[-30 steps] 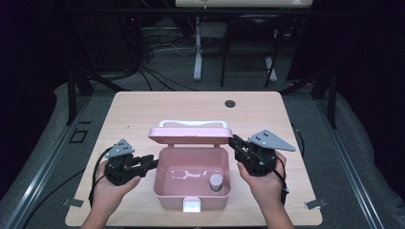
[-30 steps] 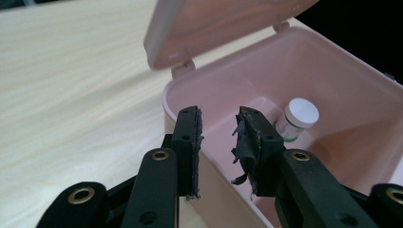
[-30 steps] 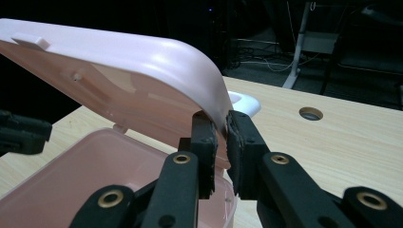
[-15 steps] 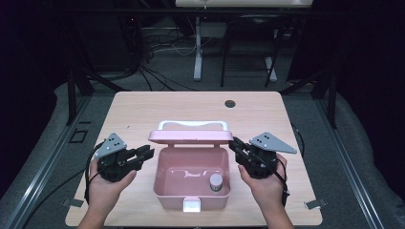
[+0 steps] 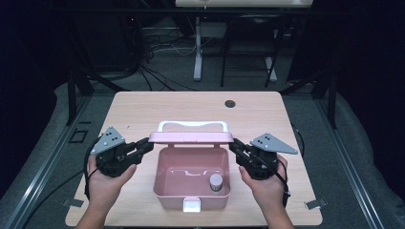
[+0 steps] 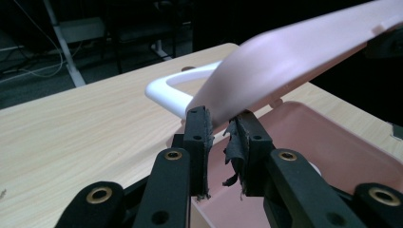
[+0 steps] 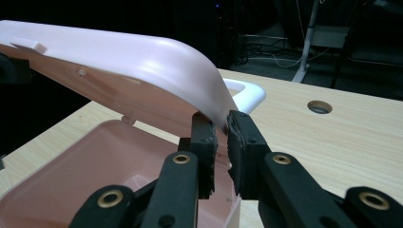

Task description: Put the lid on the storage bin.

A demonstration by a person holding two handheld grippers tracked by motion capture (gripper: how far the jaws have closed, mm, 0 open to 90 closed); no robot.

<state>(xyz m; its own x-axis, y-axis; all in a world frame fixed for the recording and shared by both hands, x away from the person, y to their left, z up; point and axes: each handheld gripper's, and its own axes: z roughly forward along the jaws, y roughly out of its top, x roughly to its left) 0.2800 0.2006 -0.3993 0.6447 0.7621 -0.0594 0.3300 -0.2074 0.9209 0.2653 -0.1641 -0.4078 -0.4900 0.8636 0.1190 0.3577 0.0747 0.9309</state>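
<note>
Since a second ago, the left gripper [image 5: 143,147] has risen from beside the box wall to the left corner of the pink lid [image 5: 191,138], and its jaws have just been closing, so that the lid's edge now sits pinched between its pads [image 6: 199,128]. The right gripper [image 5: 235,145] has kept its place at the lid's right corner, jaws narrowed on that edge, as the right gripper view shows. The lid stands half raised over the pink box [image 5: 191,179], hinged along the far side, with its white handle [image 5: 192,125] behind it. The box sits near the front middle of the wooden table [image 5: 143,109], and a small grey-capped jar [image 5: 216,182] stands in its right front corner, just behind the white latch [image 5: 193,205].

The risk from here is an uneven swing: if one hand moves faster than the other, the thin plastic may twist and slip out of a corner pinch. A lid dropped from this height would likely slam shut or jolt the light box across the table, and the jar could tip. The frayed pad on the left gripper may hold less firmly.
</note>
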